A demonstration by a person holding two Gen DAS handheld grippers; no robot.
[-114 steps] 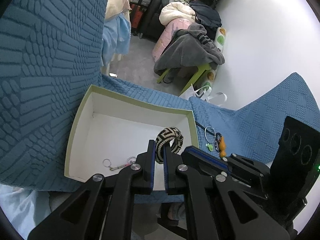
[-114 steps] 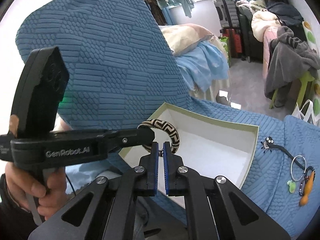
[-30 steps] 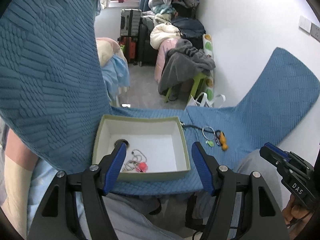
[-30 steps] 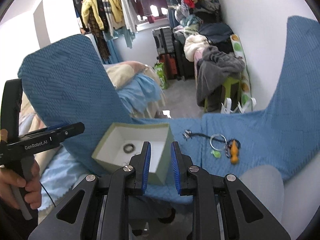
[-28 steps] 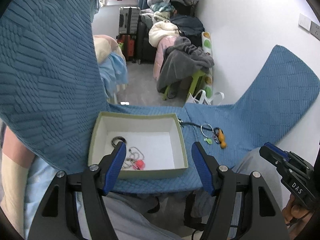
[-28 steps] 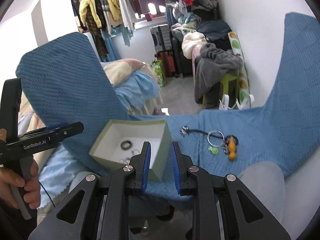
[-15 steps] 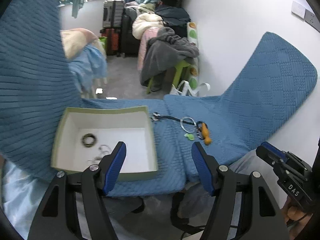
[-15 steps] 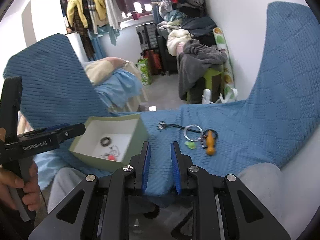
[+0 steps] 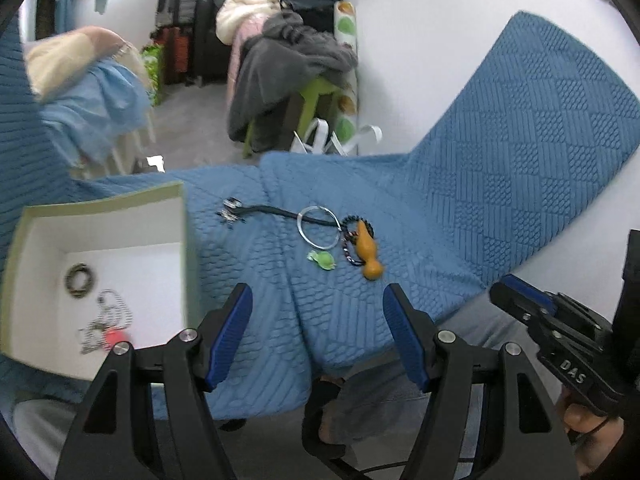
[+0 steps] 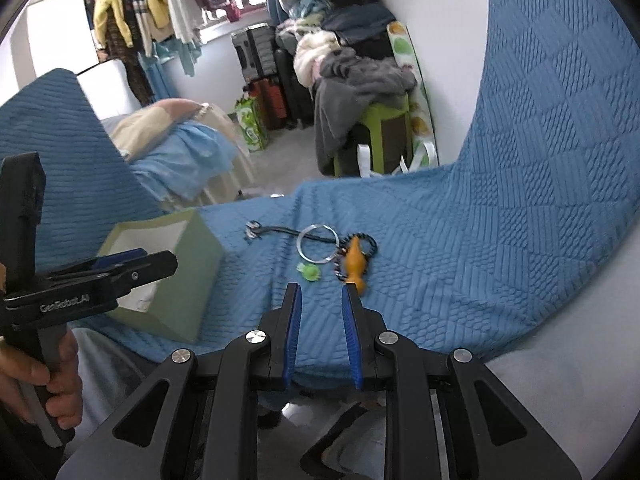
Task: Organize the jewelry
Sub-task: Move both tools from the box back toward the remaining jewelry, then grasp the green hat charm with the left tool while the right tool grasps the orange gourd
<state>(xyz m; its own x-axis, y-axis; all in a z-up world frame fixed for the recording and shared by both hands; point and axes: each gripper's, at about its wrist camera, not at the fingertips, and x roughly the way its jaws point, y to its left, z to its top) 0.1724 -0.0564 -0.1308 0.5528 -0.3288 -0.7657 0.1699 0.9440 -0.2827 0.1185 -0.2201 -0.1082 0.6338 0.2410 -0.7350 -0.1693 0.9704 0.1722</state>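
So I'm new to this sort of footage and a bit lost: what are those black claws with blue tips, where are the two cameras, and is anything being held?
A person holds two hand-held grippers, each with its own camera looking along its fingers. The left gripper stands wide open; the right gripper is narrower, and both are empty. Each also shows in the other's picture. On the blue quilted cover lie a silver ring, a green charm, an orange gourd pendant on a beaded cord, and a black cord. The pale green box already holds a dark ring and a chain.
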